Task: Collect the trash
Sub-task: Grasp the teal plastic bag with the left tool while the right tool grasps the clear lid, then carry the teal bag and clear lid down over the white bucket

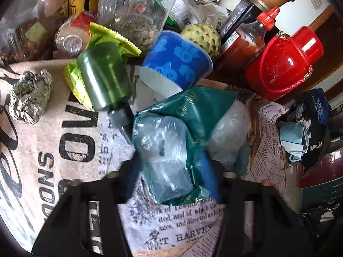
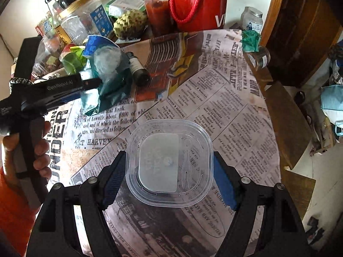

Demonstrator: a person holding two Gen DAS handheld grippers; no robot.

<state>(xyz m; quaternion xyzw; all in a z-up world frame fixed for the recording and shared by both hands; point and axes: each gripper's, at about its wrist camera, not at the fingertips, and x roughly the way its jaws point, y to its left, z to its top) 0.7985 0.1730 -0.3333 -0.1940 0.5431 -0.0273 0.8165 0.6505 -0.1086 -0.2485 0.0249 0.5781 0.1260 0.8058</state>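
Right now the right gripper [image 2: 169, 169] clasps a clear plastic container [image 2: 169, 162] between its blue pads, above the newsprint tablecloth [image 2: 225, 107]. The left gripper [image 1: 171, 177] has its fingers on either side of a crumpled green-and-clear plastic bag [image 1: 171, 141]; whether the pads press it cannot be told. Crowding that bag are a tipped green bottle [image 1: 105, 81], a blue paper cup [image 1: 178, 62] and a yellow-green wrapper [image 1: 111, 40]. A foil ball [image 1: 30, 96] lies apart, and a red flask [image 1: 285, 64] stands behind.
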